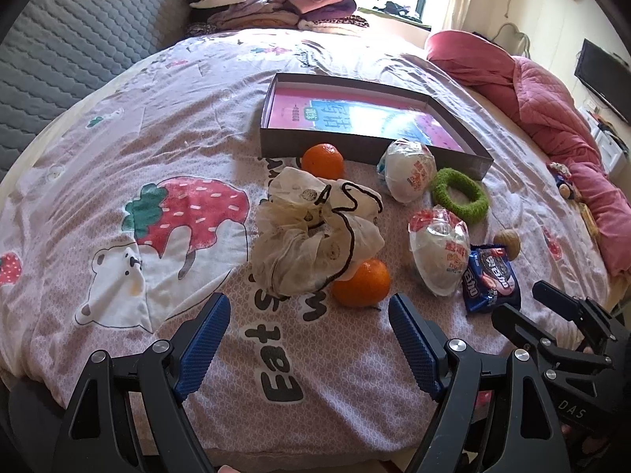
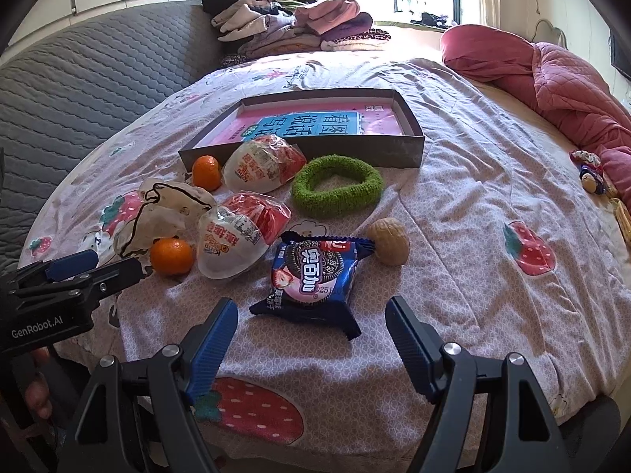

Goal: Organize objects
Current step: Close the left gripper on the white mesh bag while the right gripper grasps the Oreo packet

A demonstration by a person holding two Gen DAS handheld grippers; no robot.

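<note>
On the bed lie a shallow dark box [image 1: 355, 146] [image 2: 410, 146] with a pink-and-blue book inside, two oranges [image 1: 361, 283] [image 1: 323, 160], a cream drawstring pouch [image 1: 315, 236] [image 2: 165, 213], two egg-shaped packs [image 1: 437, 256] [image 1: 410, 171], a green ring [image 1: 459, 195] [image 2: 337, 187], a walnut [image 2: 388, 241] and a blue cookie pack [image 2: 311, 272] [image 1: 491, 280]. My left gripper [image 1: 309, 315] is open, just short of the pouch and the near orange [image 2: 171, 255]. My right gripper [image 2: 311, 321] is open, its fingers either side of the cookie pack's near end.
A pile of folded clothes [image 2: 292, 25] sits at the bed's far end by the window. A pink quilt [image 2: 560, 90] runs along the right side, with small items [image 2: 591, 175] beside it. A grey padded headboard [image 1: 79, 39] stands on the left.
</note>
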